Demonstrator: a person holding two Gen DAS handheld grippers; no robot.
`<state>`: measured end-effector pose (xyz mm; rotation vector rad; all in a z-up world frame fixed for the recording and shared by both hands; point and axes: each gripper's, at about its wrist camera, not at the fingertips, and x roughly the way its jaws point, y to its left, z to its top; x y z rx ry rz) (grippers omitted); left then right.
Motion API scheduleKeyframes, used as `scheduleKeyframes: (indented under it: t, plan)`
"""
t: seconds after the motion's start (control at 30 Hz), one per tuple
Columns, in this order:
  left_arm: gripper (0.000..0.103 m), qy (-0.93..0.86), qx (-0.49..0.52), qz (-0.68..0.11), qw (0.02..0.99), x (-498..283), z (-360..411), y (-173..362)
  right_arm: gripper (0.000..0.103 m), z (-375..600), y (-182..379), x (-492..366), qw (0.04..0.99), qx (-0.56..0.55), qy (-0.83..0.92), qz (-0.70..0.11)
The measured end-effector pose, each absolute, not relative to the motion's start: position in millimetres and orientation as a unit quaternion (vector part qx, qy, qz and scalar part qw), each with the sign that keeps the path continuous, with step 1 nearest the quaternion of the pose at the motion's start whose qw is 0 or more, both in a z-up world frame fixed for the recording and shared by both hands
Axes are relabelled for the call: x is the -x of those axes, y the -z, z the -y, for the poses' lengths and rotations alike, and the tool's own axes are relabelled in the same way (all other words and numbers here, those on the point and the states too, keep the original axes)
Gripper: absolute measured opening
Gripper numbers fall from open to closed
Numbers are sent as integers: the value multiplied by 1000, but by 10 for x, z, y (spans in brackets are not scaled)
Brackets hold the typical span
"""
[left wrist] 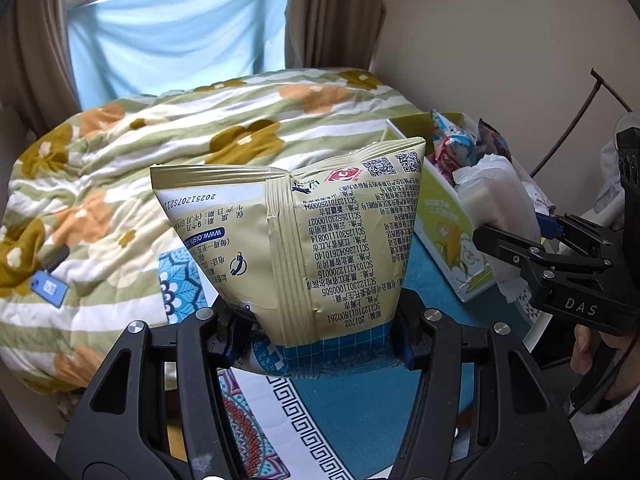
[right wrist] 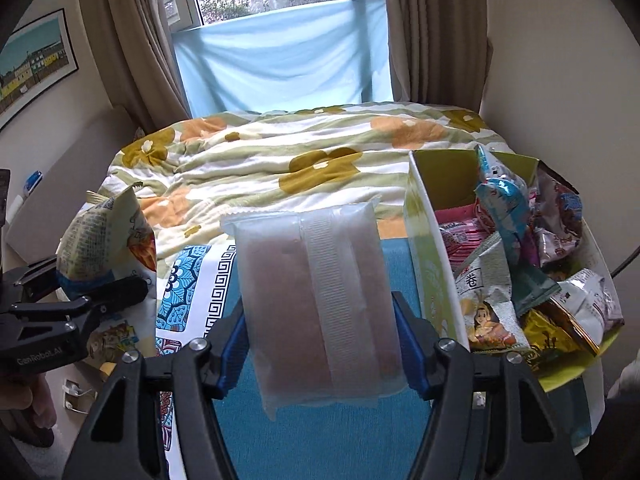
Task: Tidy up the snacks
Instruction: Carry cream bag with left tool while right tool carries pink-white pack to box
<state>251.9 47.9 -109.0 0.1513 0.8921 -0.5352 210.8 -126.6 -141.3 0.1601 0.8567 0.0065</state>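
My left gripper (left wrist: 320,336) is shut on a beige snack bag (left wrist: 296,240), held upright with its printed back facing the camera; the bag also shows at the left of the right wrist view (right wrist: 100,236). My right gripper (right wrist: 320,356) is shut on a frosted clear snack packet (right wrist: 316,300), held above the teal cloth; the packet also shows at the right of the left wrist view (left wrist: 496,196). A green-and-white cardboard box (right wrist: 432,264) holding several wrapped snacks (right wrist: 520,248) stands just right of the packet.
A patterned teal cloth (right wrist: 320,440) covers the table under both grippers. A bed with a flowered quilt (left wrist: 160,152) lies beyond, with a blue phone (left wrist: 50,288) on it. A window and curtains (right wrist: 132,40) stand behind; a wall is on the right.
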Motion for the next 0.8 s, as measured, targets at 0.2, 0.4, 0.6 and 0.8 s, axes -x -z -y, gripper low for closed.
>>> scheduleKeyframes:
  t: [0.2, 0.4, 0.6, 0.8]
  plan:
    - [53, 266, -67, -404, 873, -2448, 71, 815, 60, 1631, 1134, -1825, 914, -98, 17, -392]
    - [53, 277, -56, -397, 873, -2425, 931, 686, 60, 2339, 891, -1650, 922, -110, 38, -368]
    - [53, 281, -60, -412, 864, -2500, 1919, 791, 60, 3114, 785, -1586, 925, -108, 40, -362]
    - [60, 256, -58, -446, 856, -2636, 2648, 1075, 60, 3741, 797, -1554, 926, -102, 32, -361]
